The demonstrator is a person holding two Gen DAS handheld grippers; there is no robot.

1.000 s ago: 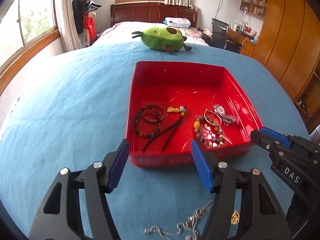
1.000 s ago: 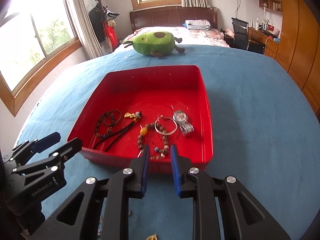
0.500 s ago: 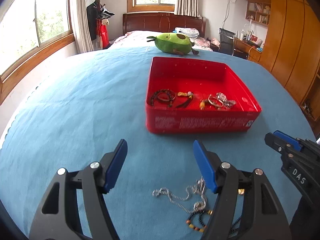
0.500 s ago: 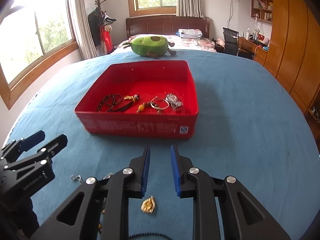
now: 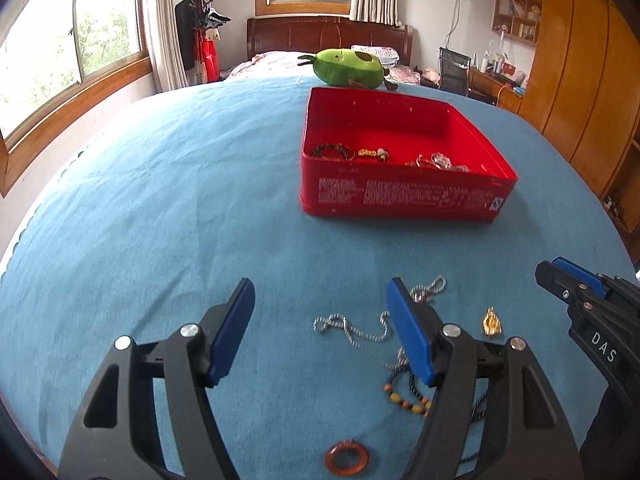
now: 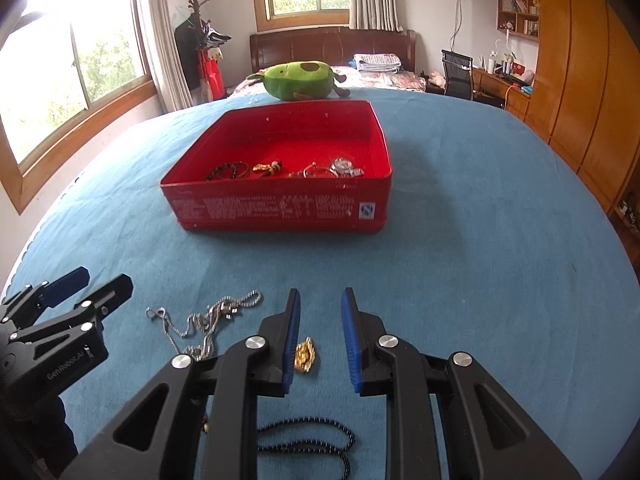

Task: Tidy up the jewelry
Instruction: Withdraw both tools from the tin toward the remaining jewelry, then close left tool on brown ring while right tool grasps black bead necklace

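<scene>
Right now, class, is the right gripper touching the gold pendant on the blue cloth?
Cannot tell. In the right wrist view the gold pendant lies beside the right gripper's left fingertip, which partly overlaps it; no view shows a gap or contact plainly.

- Left hand-held gripper: black angular frame, blue finger pads, silver screws.
- Right hand-held gripper: same build, white "DAS" lettering on its side.

Both wrist cams low, facing fwd; share red tin, bed behind.
</scene>
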